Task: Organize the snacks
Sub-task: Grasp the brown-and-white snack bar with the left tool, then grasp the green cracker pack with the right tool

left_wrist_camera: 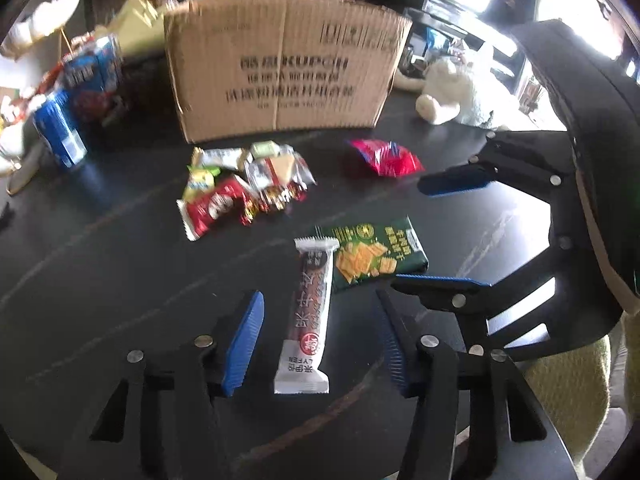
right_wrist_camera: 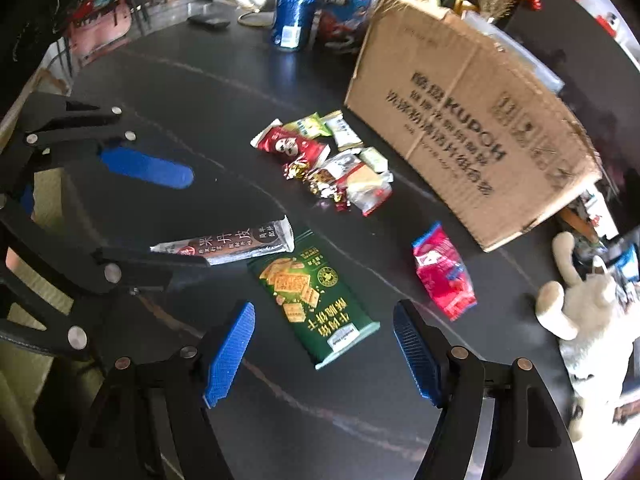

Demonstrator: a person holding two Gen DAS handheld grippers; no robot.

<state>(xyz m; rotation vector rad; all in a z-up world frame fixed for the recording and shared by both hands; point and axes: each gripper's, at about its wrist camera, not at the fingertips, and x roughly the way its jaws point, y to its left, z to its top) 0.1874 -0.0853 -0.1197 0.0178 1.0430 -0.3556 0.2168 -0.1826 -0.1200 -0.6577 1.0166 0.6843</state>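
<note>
Two grippers hang over a dark table [left_wrist_camera: 100,280], each pointing down at a snack. Taking the cardboard box [left_wrist_camera: 286,64] as the landmark: it stands at the table's far side, and all the loose snacks lie on the near side of it. Just in front of the box sits a small heap of mixed wrappers [left_wrist_camera: 244,188], and a red packet [left_wrist_camera: 386,158] lies alone near the box's right corner. Further from the box, a long brown-and-white snack bar [left_wrist_camera: 310,316] and a green cracker pack [left_wrist_camera: 374,254] lie touching at one end. The left gripper [left_wrist_camera: 320,340] has its jaws spread on either side of the snack bar, and its blue pads [left_wrist_camera: 244,344] stand clear of the wrapper. The right gripper [right_wrist_camera: 324,352] straddles the near end of the cracker pack with jaws wide apart, pads not touching it. Blue cans [left_wrist_camera: 60,128] stand left of the box and a white plush toy [left_wrist_camera: 456,92] lies to its right
</note>
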